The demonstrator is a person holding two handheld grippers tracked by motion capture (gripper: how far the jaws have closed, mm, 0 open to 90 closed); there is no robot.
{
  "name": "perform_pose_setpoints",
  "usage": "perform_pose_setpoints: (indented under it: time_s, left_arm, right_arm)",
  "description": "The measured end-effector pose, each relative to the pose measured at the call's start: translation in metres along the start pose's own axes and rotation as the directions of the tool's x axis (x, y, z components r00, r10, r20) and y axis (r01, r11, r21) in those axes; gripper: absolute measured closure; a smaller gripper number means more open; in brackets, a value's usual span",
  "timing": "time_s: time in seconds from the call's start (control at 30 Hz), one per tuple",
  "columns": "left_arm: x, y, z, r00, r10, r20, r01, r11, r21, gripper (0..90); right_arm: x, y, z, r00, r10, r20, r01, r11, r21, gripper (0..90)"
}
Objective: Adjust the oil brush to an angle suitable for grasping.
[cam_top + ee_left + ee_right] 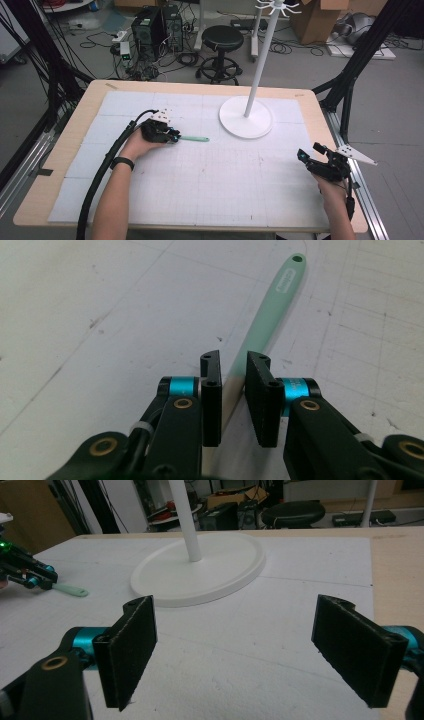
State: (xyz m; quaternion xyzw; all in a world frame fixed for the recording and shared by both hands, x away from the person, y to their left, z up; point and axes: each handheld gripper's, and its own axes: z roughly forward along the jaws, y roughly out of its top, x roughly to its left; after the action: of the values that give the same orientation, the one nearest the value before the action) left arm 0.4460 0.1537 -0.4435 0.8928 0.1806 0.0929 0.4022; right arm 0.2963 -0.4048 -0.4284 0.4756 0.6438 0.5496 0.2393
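Matt white sheet (pixel 200 175) covering a wooden table (pixel 75 130); smooth mint handle (pixel 272 310) lying between rough black pads (pixel 260 395); stand (pixel 200 575) looking satin-white.

The table (pixel 60 150) is viewed from above the person's side, looking forward and down, with floor and a stool (pixel 222 37) taken in toward 12 o'clock. The left gripper view is set very close to the white mat (pixel 100 300), aimed steeply down along its own jaws at a mint-green handle (pixel 272 305). The right gripper view is held low and aimed nearly level across the mat toward the white stand base (pixel 200 580). The stand base (pixel 246 117) and the handle (pixel 195 139) are shared by the high and right gripper views; the handle (pixel 70 589) is seen at 9 o'clock.
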Motion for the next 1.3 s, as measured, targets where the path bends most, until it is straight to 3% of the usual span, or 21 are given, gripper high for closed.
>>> perform_pose_setpoints:
  time_s: [0.37, 0.6, 0.87, 1.3]
  left_arm:
    - [-0.004, 0.002, -0.002, 0.9994, 0.004, 0.035, -0.004, 0.9999, 0.011, 82.3]
    - [-0.007, 0.005, -0.012, 0.9994, 0.000, 0.035, 0.001, 0.9993, -0.036, 82.4]
    - [-0.021, 0.021, -0.023, 0.9995, 0.011, 0.030, -0.007, 0.9940, -0.109, 82.5]
    - [-0.049, 0.044, -0.022, 0.9983, 0.031, 0.049, -0.024, 0.9898, -0.140, 82.5]
  right_arm:
    - [0.001, 0.000, 0.001, 1.0000, 0.000, 0.003, 0.000, 1.000, 0.002, 17.3]
    - [0.000, 0.000, 0.001, 1.0000, -0.003, 0.002, 0.003, 1.000, -0.001, 17.3]
    - [0.000, 0.000, 0.001, 1.0000, 0.000, 0.006, 0.000, 1.000, 0.003, 17.3]
    - [-0.001, 0.001, -0.001, 1.0000, -0.007, 0.007, 0.007, 1.000, -0.008, 17.3]
